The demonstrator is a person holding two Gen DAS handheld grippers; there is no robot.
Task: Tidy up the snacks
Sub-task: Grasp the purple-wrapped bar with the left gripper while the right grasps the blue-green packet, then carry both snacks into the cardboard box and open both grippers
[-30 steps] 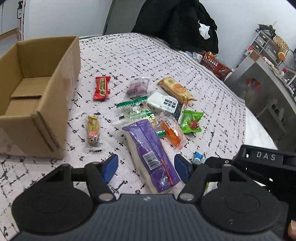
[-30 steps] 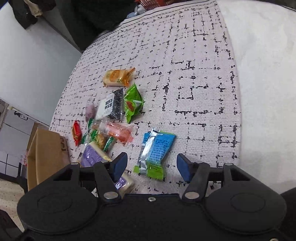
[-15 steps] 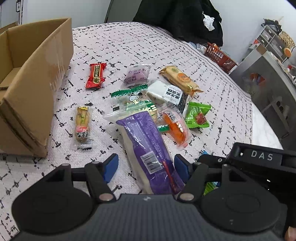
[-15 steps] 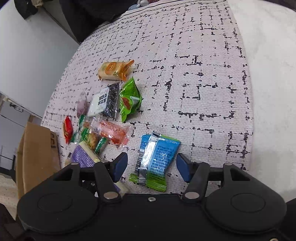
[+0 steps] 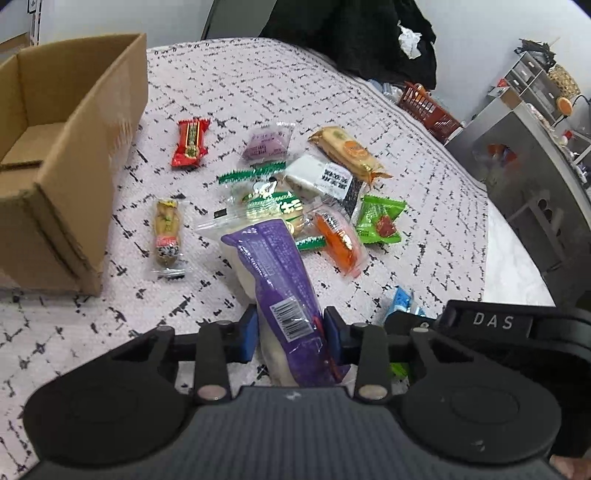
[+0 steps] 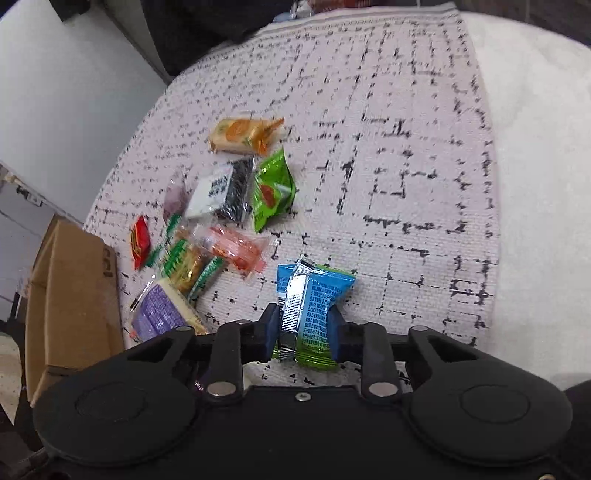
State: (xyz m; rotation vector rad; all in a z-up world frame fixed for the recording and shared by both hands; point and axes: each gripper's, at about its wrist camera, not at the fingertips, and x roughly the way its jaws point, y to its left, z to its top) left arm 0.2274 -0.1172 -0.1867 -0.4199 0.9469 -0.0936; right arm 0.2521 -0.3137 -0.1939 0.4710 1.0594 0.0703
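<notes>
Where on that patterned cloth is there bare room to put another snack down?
Bare cloth lies right of the green packet and beyond the blue packet, out to the cloth's edge. A narrower strip runs between the cardboard box and the red candy. The middle is crowded around the orange packet, where wrappers overlap.

White walls (image 5: 110,14), patterned bedspread (image 5: 258,74), grey cabinet (image 5: 524,147), red basket (image 5: 428,110)
</notes>
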